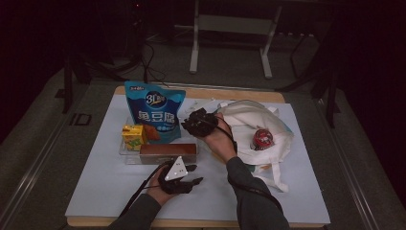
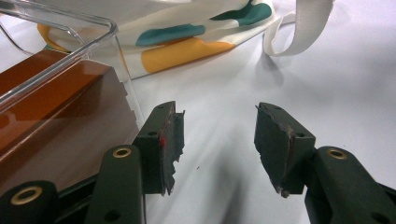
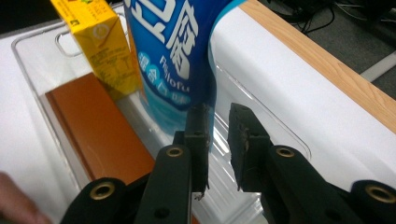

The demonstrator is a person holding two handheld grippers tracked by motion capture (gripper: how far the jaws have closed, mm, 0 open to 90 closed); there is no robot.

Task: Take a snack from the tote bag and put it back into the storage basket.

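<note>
My right gripper (image 3: 217, 126) stands with its jaws narrowly parted at the lower edge of the blue snack pouch (image 3: 187, 51), the pads not pressing it. The pouch stands upright in the clear tray (image 3: 280, 135), the yellow juice carton (image 3: 100, 46) just beside it. My left gripper (image 2: 219, 140) hangs half open, nothing between its jaws, beside the brown box (image 2: 56, 116).

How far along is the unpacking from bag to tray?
Done: brown box, yellow carton and blue pouch sit in the clear tray. In hand: right hand-held gripper open beside the pouch's edge. Left: red item on the tote bag.
</note>
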